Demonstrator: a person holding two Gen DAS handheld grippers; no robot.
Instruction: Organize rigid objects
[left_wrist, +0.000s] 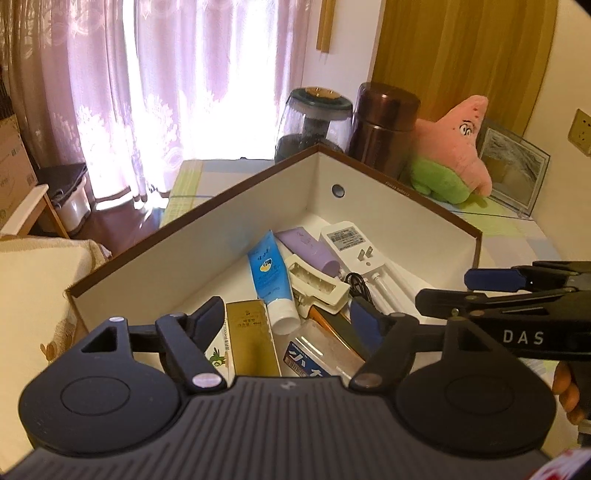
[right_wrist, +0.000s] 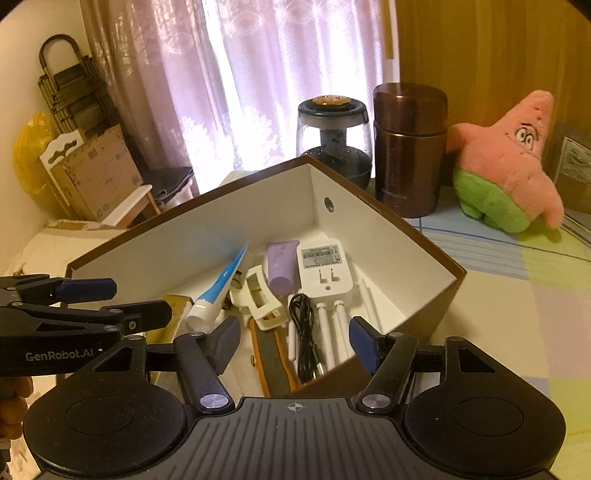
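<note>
Both tongs released above the box

Left tongs (left_wrist: 288, 321) and right tongs (right_wrist: 291, 341) gape, nothing between them. In the box (right_wrist: 207, 236) on the tabletop (right_wrist: 498, 266), the blue tube (left_wrist: 271, 277) lies cap nearest the tongs; the white adapter (right_wrist: 325, 267) lies prongs up; the box's near edge is hidden.

The open-topped white cardboard box with brown rim (right_wrist: 424, 258) is crowded along its floor; above its walls the way stands clear.
</note>
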